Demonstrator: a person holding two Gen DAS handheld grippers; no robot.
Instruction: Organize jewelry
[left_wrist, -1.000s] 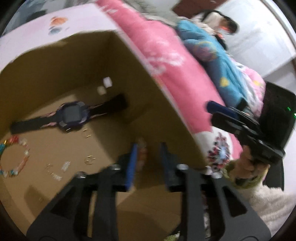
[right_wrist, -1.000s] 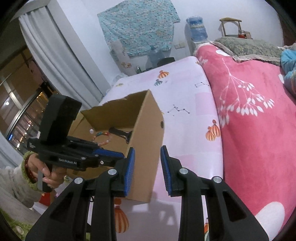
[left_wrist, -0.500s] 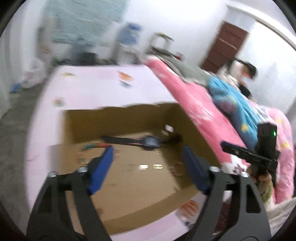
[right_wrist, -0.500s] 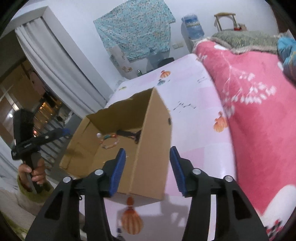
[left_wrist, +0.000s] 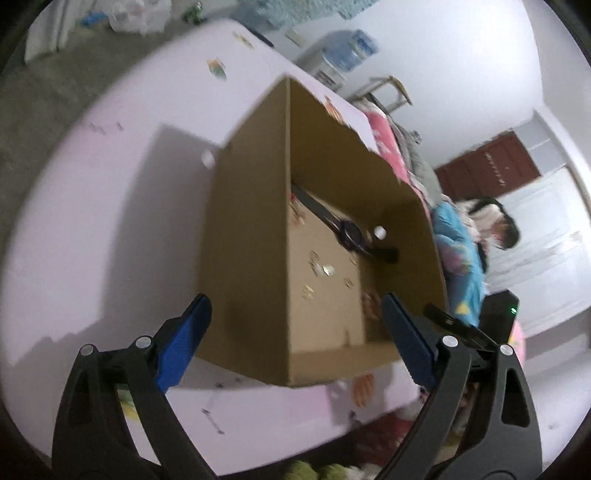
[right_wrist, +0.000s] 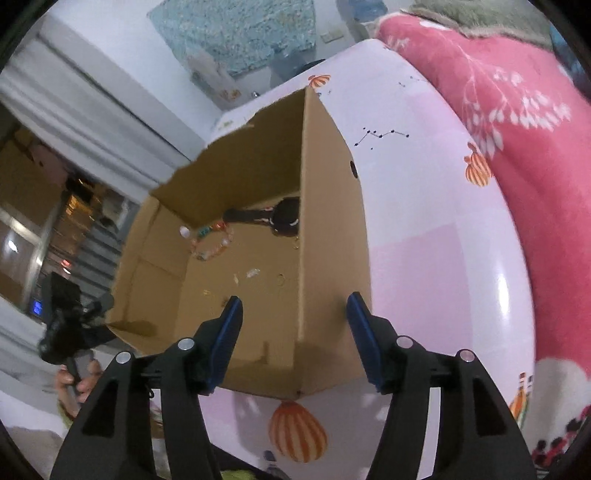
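Observation:
An open cardboard box (left_wrist: 251, 240) stands on the pink bedsheet; it also shows in the right wrist view (right_wrist: 332, 236). Inside lie a dark wristwatch (left_wrist: 349, 232), small earrings and trinkets (left_wrist: 325, 269), and a beaded bracelet (right_wrist: 214, 242). The watch also shows in the right wrist view (right_wrist: 284, 218). My left gripper (left_wrist: 295, 328) is open and empty, above the box's near corner. My right gripper (right_wrist: 295, 332) is open and empty, above another box corner. Each gripper shows in the other's view, the right one (left_wrist: 480, 332) and the left one (right_wrist: 70, 325).
The pink sheet (right_wrist: 436, 258) with balloon prints covers the bed. A pink floral blanket (right_wrist: 517, 110) lies to the right. A child (left_wrist: 495, 225) in blue lies on the bed beyond the box. A water dispenser (left_wrist: 347, 48) and stool stand by the far wall.
Both grippers have opened wide and pulled back out of and away from the box. The left camera has swung from inside the box to its outer corner.

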